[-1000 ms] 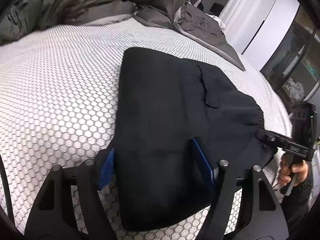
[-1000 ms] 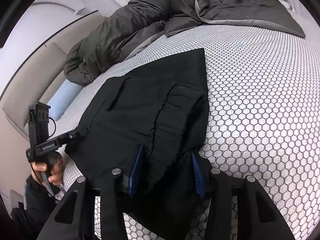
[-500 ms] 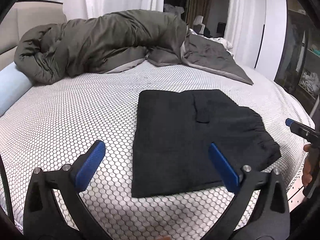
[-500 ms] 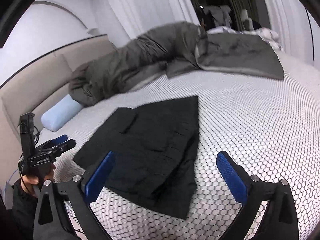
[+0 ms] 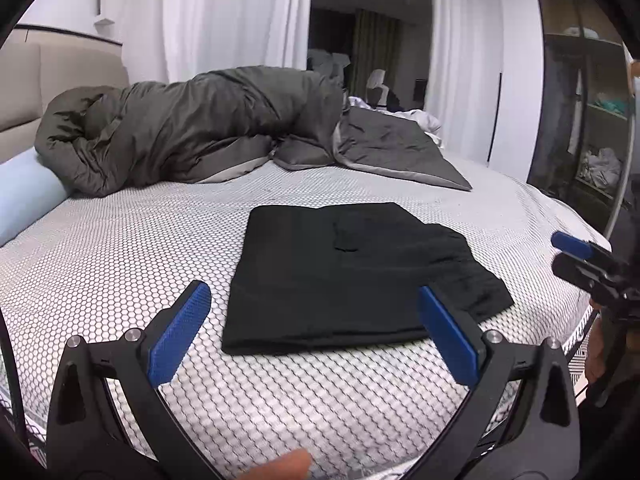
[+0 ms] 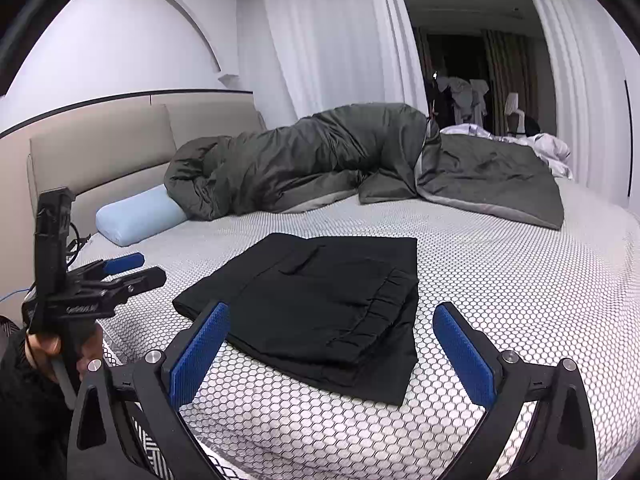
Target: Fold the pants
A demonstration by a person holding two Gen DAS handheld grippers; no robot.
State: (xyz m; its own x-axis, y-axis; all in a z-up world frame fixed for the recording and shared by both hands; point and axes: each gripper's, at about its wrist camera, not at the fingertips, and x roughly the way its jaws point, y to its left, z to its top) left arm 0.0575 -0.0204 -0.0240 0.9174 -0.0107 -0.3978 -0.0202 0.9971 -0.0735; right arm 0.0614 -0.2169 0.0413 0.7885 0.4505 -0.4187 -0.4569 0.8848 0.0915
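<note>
Your left gripper [image 5: 314, 334] and right gripper [image 6: 332, 354] both hang spread wide and empty above the bed [image 6: 520, 280], near the folded pants [image 5: 352, 276] lying flat on it.

pale blue bolster [image 5: 24, 192] cut off at left edge

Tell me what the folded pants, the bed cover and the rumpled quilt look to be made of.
Pants: matte black woven cloth, probably cotton blend; it holds soft folds and a gathered waistband.
Bed cover: white textile with a dark honeycomb print or quilting; which one is unclear.
Quilt: olive-grey padded synthetic shell, likely; slight sheen and puffy creases.
</note>
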